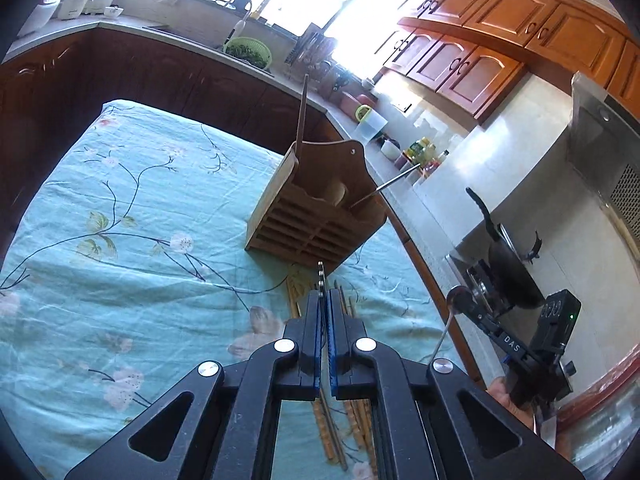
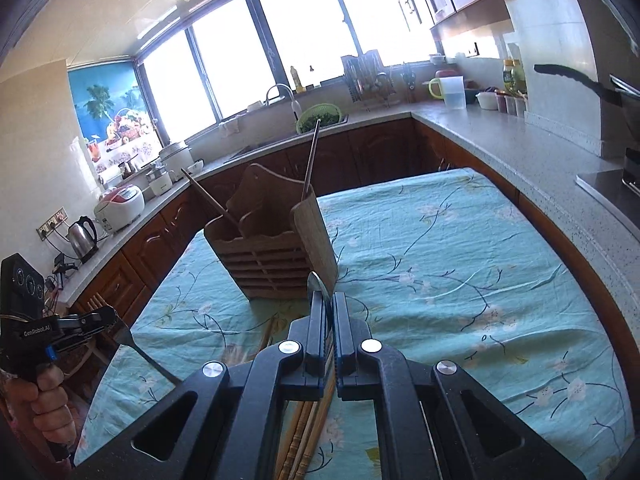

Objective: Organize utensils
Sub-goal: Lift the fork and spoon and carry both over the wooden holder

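Two utensils are held clear of the bench (image 1: pixel 120 208). The left hand-held gripper (image 1: pixel 323 298) is clenched on a thin metal utensil (image 1: pixel 321 274), and the right hand-held gripper (image 2: pixel 328 300) is clamped on a spoon (image 2: pixel 316 282). Both are poised just in front of the wooden holder (image 2: pixel 272 248), which stands on the floral cloth.

A slip is the likeliest failure. Each piece is pinched along a narrow, smooth metal edge, so it could be twisted out of the jaws if it were knocked against the holder's rim. The holder itself looks light and could be tipped or pushed along the cloth by a careless insertion. The long stick (image 2: pixel 311 156) and the wooden spoon (image 2: pixel 208 196) already standing in it could also be struck. Several chopsticks (image 1: pixel 326 432) lie under the grippers and could be scattered by a low pass.

What kind of utensil is in the left grip cannot be settled, since it is seen edge-on. The holder's compartments are largely hidden behind its walls, and the chopsticks are partly covered by the gripper bodies.
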### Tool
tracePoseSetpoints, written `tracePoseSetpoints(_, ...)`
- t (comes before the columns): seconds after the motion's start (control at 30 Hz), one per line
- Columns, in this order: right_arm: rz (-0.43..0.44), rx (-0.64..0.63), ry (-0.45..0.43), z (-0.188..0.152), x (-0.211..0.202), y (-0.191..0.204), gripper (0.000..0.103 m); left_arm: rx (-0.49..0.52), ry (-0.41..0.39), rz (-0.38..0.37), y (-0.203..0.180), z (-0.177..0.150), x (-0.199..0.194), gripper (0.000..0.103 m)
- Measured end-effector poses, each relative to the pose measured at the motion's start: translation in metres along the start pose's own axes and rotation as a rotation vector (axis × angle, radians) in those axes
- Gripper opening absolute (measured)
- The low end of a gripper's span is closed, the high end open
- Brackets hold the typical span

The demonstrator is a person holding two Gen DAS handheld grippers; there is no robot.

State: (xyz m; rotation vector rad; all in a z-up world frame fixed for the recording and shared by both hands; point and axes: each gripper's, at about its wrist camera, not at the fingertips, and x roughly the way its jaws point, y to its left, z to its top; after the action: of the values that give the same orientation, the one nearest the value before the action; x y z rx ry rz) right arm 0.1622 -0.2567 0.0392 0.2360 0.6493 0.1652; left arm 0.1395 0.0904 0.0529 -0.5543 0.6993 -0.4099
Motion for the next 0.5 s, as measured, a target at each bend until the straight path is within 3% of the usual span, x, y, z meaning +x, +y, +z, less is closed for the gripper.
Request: tracePoseSetpoints(0.5, -0.07, -0.013, -0.108, 0.015, 0.002, 0.005, 0.003, -0.049, -0.025, -0.064, -0.004, 0.024, 0.022, 0.0)
